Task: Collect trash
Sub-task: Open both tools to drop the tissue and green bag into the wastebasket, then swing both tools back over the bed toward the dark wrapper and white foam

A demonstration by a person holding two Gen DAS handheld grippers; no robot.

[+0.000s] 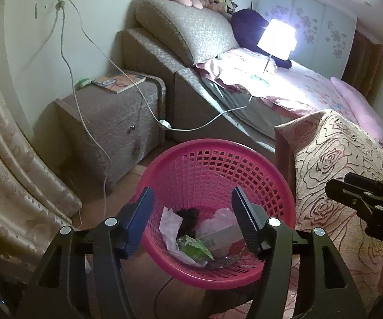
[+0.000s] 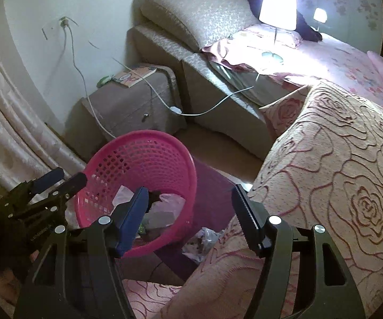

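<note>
Done: pink basket [image 1: 218,175] on the floor already holds wrappers, paper and a carton.
Left: crumpled clear wrapper [image 2: 204,242] lies on the floor just beside the basket — not yet collected.
Tools: left tool [image 1: 192,220] spread and empty over the basket; right tool [image 2: 190,218] spread, empty.
Obstacles: rose-patterned bedspread [image 2: 337,172] crowds the wrapper; a white cable [image 1: 90,122] trails near the basket.

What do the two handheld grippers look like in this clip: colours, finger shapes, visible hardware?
Both match: the left gripper and right gripper have black forked frames with round silver pivot bolts. Each carries one blue-padded finger and one black finger with a toothed, ribbed edge. No cables, sleeves or readable markings show.
</note>
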